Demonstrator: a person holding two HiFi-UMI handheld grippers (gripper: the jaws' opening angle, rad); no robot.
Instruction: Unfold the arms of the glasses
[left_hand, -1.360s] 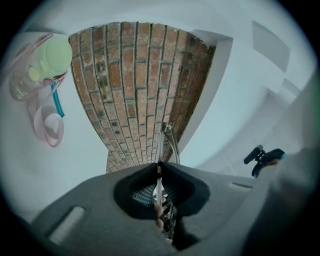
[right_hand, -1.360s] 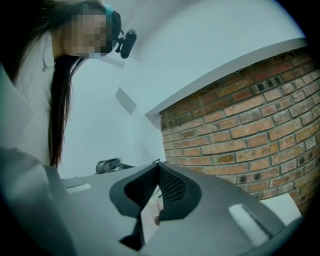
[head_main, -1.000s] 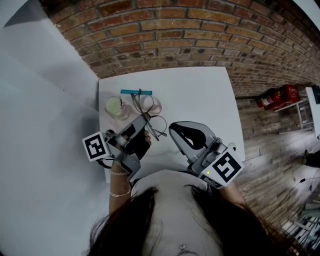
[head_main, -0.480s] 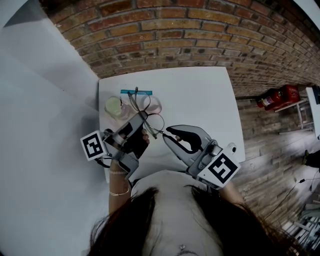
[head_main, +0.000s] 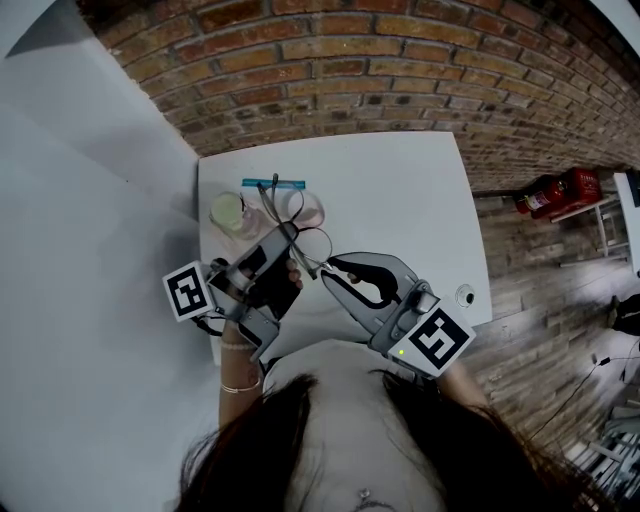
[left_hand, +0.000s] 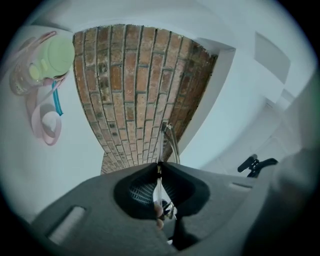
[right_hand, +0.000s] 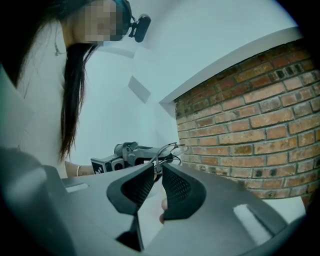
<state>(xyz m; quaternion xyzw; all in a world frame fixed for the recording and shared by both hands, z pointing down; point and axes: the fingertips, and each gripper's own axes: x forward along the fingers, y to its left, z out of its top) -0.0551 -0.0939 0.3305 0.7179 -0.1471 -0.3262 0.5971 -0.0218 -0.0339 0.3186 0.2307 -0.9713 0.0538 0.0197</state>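
a rough red-brown brick wall (head_main: 400, 70) with pale mortar lines runs across the far side, meeting smooth white walls at the left. worn wooden plank floor (head_main: 560, 300) shows on the right. against the brick stands a smooth matte white rectangular table (head_main: 400, 200).

the left gripper (head_main: 290, 235), moulded grey plastic with dark ribbed pads, is held above the near-left part of the table; its jaws are pressed together (left_hand: 159, 167) on the rim of the thin metal wire-framed glasses (head_main: 312, 245), which are held up off the table, with the round lens rims sticking out past the tips (left_hand: 167, 137). the right gripper (head_main: 325, 272), of the same grey plastic, points in from the right; its jaws are drawn nearly together (right_hand: 157, 167), with only a narrow slit left, pinching one slim arm of the glasses (right_hand: 167, 150) at the tips.

on the far-left part of the table lie a clear plastic cup with a pale green round lid (head_main: 228, 212), a soft pink looped strap (head_main: 310, 208) just beside it, and a slim teal stick (head_main: 272, 184) at the far edge.
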